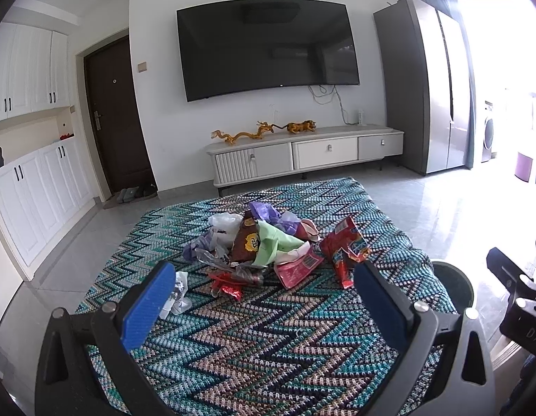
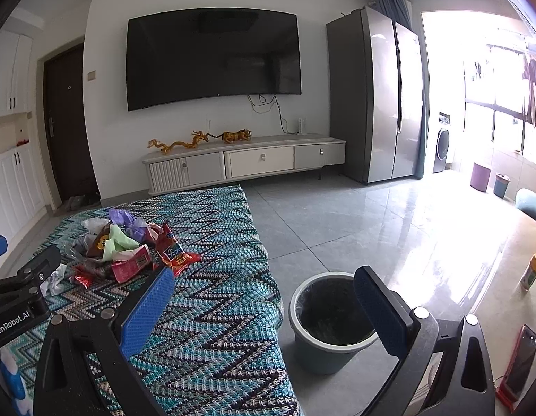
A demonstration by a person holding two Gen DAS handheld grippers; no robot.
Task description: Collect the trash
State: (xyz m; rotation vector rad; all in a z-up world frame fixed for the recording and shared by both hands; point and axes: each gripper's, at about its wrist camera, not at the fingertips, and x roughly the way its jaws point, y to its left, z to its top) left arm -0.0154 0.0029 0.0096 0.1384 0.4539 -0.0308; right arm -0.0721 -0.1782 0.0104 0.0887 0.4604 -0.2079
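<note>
A pile of trash point(image 1: 268, 246) lies on a zigzag-patterned cloth point(image 1: 268, 346): a brown snack bag, green and purple plastic, pink and red wrappers point(image 1: 344, 246) and a crumpled white paper point(image 1: 179, 293). My left gripper point(image 1: 264, 298) is open and empty, just short of the pile. The pile also shows in the right wrist view point(image 2: 126, 249) at the left. My right gripper point(image 2: 264, 298) is open and empty above the cloth's right edge and a grey trash bin point(image 2: 302, 343) on the floor.
The bin's rim point(image 1: 451, 274) shows beside the cloth's right edge. The left gripper's body point(image 2: 22, 291) is at the left. A TV stand point(image 2: 243, 163) and fridge point(image 2: 375, 97) stand at the far wall. A phone point(image 2: 519, 364) and a bottle point(image 2: 531, 272) lie at the right.
</note>
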